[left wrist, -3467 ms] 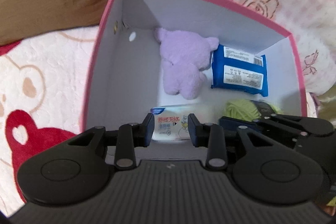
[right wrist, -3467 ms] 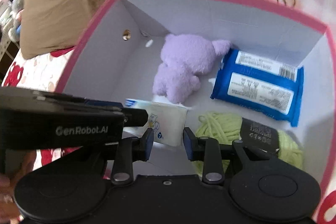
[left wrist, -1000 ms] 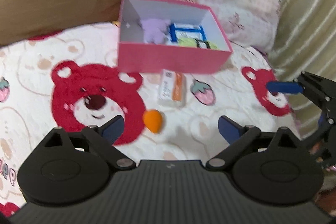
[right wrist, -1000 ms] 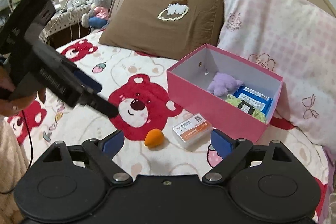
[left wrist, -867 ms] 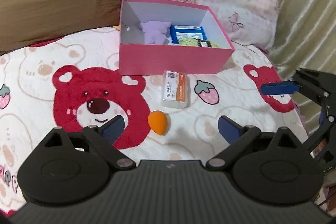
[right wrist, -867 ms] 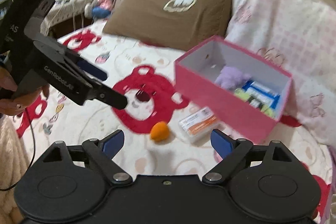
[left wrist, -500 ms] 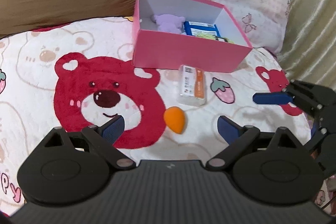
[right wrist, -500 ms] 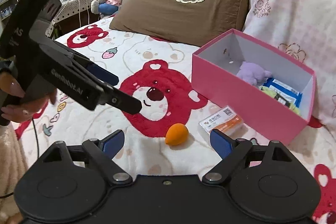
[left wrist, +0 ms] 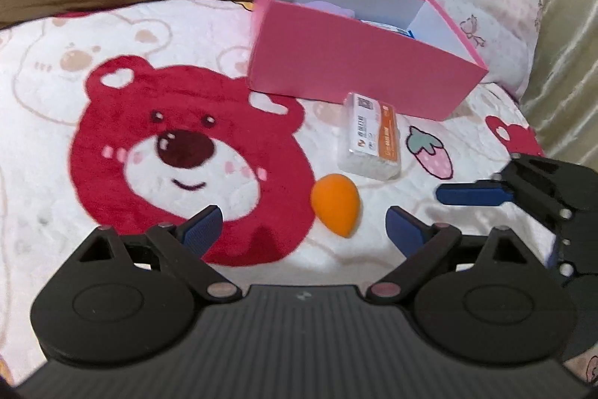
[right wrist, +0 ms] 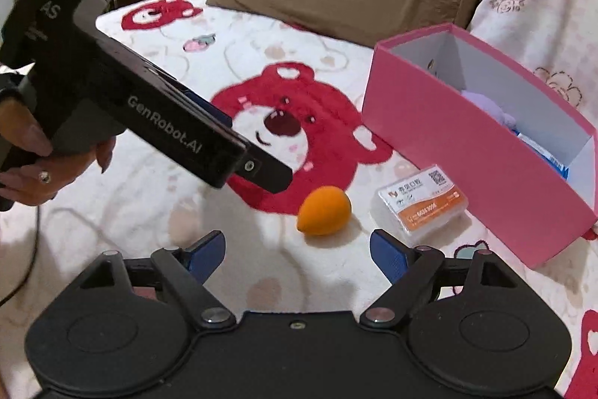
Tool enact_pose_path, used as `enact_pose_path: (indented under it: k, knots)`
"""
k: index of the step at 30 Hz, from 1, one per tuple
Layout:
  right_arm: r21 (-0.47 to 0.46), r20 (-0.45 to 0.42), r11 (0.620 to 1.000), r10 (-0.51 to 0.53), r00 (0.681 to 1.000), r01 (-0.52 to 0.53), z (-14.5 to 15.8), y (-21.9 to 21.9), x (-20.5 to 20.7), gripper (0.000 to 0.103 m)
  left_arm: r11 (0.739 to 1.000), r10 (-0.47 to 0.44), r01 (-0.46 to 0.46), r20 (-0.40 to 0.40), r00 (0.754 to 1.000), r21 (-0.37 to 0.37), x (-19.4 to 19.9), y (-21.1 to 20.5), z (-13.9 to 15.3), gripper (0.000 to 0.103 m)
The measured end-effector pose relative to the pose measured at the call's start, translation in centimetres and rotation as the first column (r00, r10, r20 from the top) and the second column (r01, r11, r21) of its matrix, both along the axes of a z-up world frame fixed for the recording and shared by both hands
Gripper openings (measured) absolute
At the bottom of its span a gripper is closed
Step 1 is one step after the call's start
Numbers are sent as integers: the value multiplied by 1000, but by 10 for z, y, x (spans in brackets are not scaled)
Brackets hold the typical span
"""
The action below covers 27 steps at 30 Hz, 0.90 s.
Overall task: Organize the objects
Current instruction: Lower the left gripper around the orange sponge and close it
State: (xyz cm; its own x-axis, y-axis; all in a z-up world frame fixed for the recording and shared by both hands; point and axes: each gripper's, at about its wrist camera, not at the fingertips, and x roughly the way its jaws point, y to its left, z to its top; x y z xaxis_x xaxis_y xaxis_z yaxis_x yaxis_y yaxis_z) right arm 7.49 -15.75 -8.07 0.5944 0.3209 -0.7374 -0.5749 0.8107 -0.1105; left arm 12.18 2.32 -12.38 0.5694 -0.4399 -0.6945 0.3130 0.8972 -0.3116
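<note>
The orange egg-shaped sponge [left wrist: 335,203] lies loose on the bear-print bed blanket [left wrist: 56,122], just beside a clear card case with an orange label [left wrist: 370,136], which sits close against the front wall of the pink box [left wrist: 355,70]. Both seem left outside because the box, holding a purple plush [right wrist: 482,100] and a blue pack [right wrist: 542,148], is where they belong. The left tongs [left wrist: 302,223] hang wide open and empty, framing the sponge. The right tongs [right wrist: 298,251] are equally spread, holding nothing, near the same sponge.
</note>
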Motion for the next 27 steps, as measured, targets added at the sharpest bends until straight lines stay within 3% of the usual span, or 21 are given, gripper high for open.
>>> enact_pose_path:
  k: [9, 13, 18, 24, 27]
  knots:
    - [81, -46, 995, -63, 997, 67, -28, -5, 25, 86, 998, 5, -6, -15, 1000, -58, 13, -6, -23, 89]
    - [63, -40, 996, -63, 997, 65, -40, 0, 32, 83, 996, 7, -8, -3, 1000, -89, 17, -5, -28, 76]
    - [76, -52, 992, -97, 994, 101, -53, 0, 41, 77, 987, -4, 0, -28, 1000, -160, 22, -5, -35, 69]
    - [84, -44, 989, -118, 992, 121, -59, 1, 47, 74, 979, 6, -12, -30, 1000, -202, 29, -6, -42, 58]
    - [82, -37, 989, -121, 992, 124, -60, 3, 50, 67, 980, 3, -11, -40, 999, -200, 33, -8, -46, 50]
